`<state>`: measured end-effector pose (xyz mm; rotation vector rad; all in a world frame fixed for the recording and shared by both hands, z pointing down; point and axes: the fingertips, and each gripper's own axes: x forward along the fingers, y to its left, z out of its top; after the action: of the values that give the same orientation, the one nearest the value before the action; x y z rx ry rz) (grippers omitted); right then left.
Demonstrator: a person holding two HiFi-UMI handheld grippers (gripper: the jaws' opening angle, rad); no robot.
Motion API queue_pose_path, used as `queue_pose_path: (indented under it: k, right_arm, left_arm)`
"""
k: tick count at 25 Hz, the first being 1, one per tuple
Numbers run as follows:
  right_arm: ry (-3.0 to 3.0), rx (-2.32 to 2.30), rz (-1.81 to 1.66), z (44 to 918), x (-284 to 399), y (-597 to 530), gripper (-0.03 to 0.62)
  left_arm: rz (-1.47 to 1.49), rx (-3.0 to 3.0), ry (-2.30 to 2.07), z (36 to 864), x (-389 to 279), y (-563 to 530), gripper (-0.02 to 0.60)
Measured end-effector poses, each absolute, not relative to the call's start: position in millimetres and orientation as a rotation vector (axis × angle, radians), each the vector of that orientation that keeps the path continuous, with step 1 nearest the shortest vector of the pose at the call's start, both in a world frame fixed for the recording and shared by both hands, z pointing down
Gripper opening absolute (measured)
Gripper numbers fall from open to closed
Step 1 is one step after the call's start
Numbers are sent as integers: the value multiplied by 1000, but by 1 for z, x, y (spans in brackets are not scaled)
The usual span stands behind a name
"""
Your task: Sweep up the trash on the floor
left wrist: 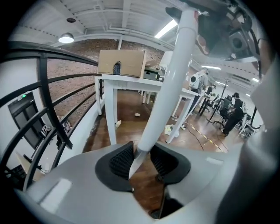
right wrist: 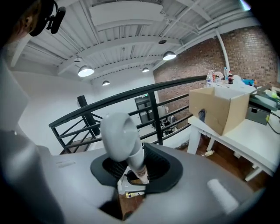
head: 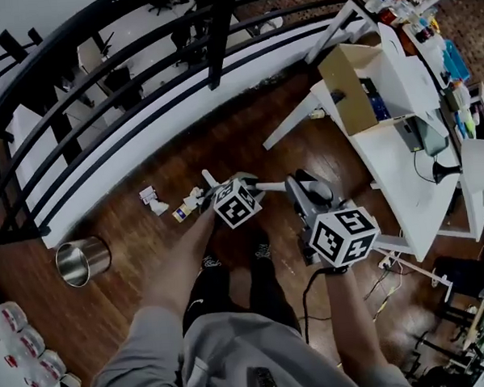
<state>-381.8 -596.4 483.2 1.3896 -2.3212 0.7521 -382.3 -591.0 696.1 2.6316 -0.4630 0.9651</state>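
Left gripper view: grips a white pole [left wrist: 170, 83] in the left gripper [left wrist: 141, 162], fingers narrow, pads pressed on its flattened lower end; slants up and right out of the frame; looks past it to a white table [left wrist: 111, 109] carrying a cardboard box [left wrist: 121, 62] at its near edge, with a black railing [left wrist: 46, 92] at left; shows bits of trash [left wrist: 137, 114] on the wooden floor [left wrist: 133, 131] under that table.

Right gripper view: clamps a grey handle [right wrist: 119, 133] in the right gripper [right wrist: 136, 171], fingers narrow on its thin neck, rounded end raised toward the camera; shows a small bottle [right wrist: 132, 194] lying on the floor just below the jaws; puts the railing behind and the box on the table's edge at right.

Head view: finds both grippers side by side above two dark shoes [head: 213, 263], the white pole reaching from one to the other; places more trash, the small bottle among it, on the floor just beyond the left gripper, near the white curb [head: 142, 145] under the railing; sets a metal bin [head: 82, 260] farther left along that same edge; keeps the table along the floor's right side.
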Motion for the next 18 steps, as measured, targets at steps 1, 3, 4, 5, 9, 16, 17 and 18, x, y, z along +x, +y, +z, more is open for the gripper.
queue_pose_path:
  k: [1, 3, 4, 5, 9, 16, 17, 18]
  right_arm:
    - [-2304, 1407, 752, 489, -380, -596, 94]
    - [-2281, 1422, 755, 503, -381, -596, 94]
    - [-2273, 1434, 761, 510, -382, -596, 94]
    - [-2265, 1455, 772, 514, -383, -594, 95]
    - [-2250, 1505, 833, 522, -391, -590, 94]
    - [-2335, 1363, 831, 526, -464, -589, 95]
    - [-2346, 1343, 827, 527, -473, -590, 95]
    - [-2357, 1325, 821, 528, -481, -591, 95]
  left_arm:
    - [961, 2632, -448, 702, -378, -590, 124]
    - [967, 2618, -433, 717, -376, -588, 124]
    - [976, 2609, -420, 723, -377, -586, 124]
    - [982, 2604, -402, 728, -378, -582, 124]
    - [997, 2595, -363, 735, -393, -572, 124]
    - [1042, 2538, -467, 740, -471, -574, 124]
    - [1041, 2530, -483, 741, -479, -574, 124]
    - [1042, 2523, -499, 742, -488, -575, 124]
